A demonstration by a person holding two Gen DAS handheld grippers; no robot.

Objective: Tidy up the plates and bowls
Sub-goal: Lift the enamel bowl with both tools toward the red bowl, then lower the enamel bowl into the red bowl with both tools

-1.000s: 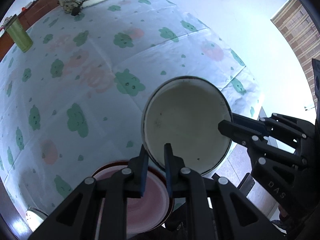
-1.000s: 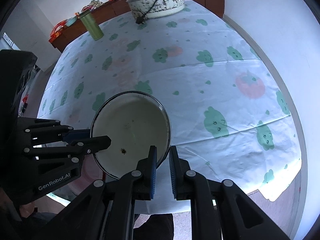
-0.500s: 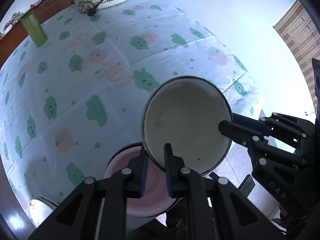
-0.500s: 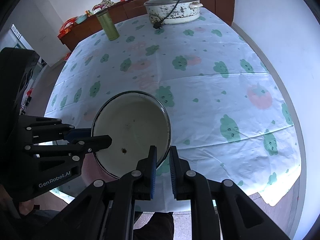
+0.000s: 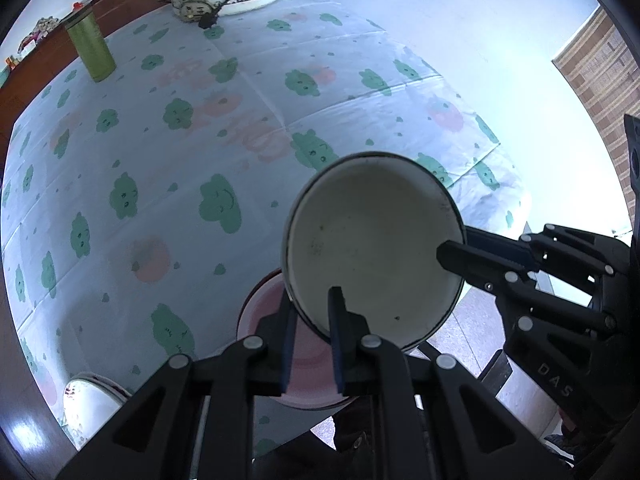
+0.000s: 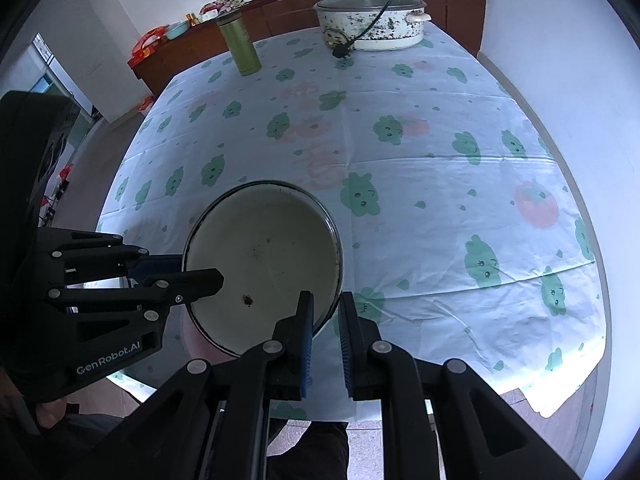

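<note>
Both grippers carry one white enamel bowl point(image 5: 372, 252) with a dark rim, clear of the tablecloth point(image 5: 248, 120). The left gripper point(image 5: 312, 320) has its jaws nearly shut, pinching the bowl's near rim: one finger inside the bowl, the other outside. The right gripper point(image 6: 325, 322) has its jaws pinched just as narrowly on the opposite rim, again with the wall between the pads. So the bowl hangs just ahead of each pair of jaws, tilted towards the cameras.

Progress, as judged: early to middle. The bowl is lifted but not yet set anywhere. Below and behind the left jaws a pink plate point(image 5: 272, 320) lies at the table's near edge, partly hidden by the bowl. A white dish point(image 5: 92, 400) with a patterned rim sits further out to the left of those jaws. Neither is stacked with anything visible; grouping remains to be done.

Against the earlier frames: the grip and the bowl's place in the jaws are unchanged. The table has slid down in both views. The green tumbler point(image 6: 240, 46) and the lidded electric pot point(image 6: 370, 22) now sit lower in view, showing more of the far sideboard. The white dish shows more fully.
</note>
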